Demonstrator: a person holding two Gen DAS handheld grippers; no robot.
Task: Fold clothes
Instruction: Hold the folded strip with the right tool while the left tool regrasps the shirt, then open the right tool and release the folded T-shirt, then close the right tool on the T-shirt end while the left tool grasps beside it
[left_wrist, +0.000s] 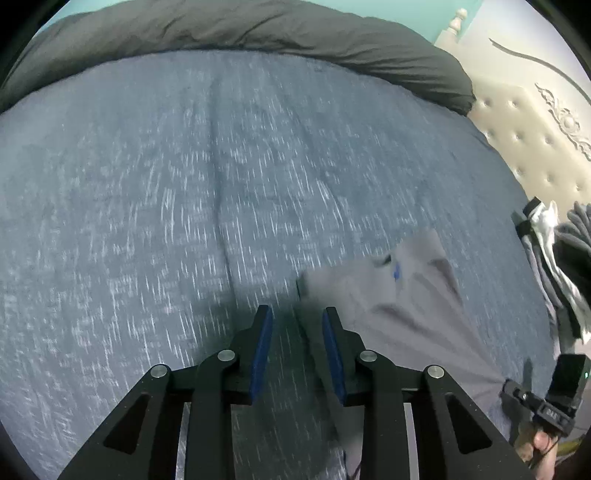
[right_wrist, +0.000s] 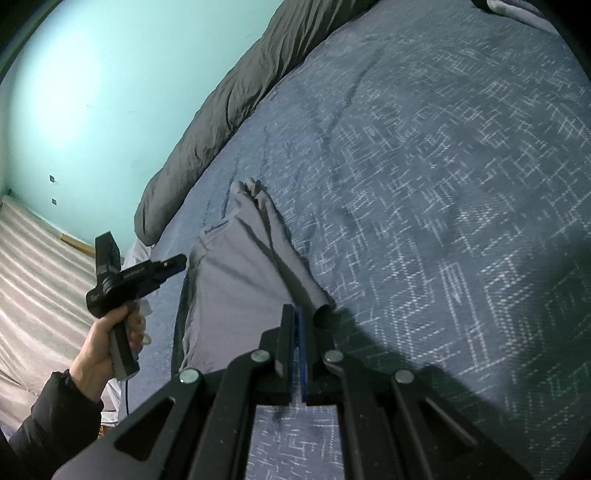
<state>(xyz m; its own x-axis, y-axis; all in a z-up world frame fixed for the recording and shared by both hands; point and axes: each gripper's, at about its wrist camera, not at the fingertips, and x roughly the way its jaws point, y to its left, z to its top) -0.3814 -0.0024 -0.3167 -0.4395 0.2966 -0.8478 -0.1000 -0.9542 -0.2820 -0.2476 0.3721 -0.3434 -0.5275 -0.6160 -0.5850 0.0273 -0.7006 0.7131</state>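
Item: grey, thin knit garment (right_wrist: 236, 273), limp cloth with a small blue label, lying on the bed's blue bedspread with white woven flecks (right_wrist: 443, 184), near the bed's edge. One end is gathered into radiating pleats, so it lies part bunched, part flat.

Left gripper (left_wrist: 297, 325): jaws narrowly parted, nothing pressed between the blue pads; the garment's near edge lies just under and beside the right-hand finger. Blur hides whether it touches.

Right gripper (right_wrist: 293, 332): jaws fully closed, pads together at the bunched corner. Cloth seems drawn to them, but a pinch cannot be confirmed.

Handling, as judged: light, soft, no stiffness; it will sag and drag. Best taken at a hem or corner, two points well apart, kept taut.

Also present: dark grey rolled duvet (left_wrist: 258, 33); pile of mixed clothes (left_wrist: 554, 258); cream tufted headboard (left_wrist: 535, 140).
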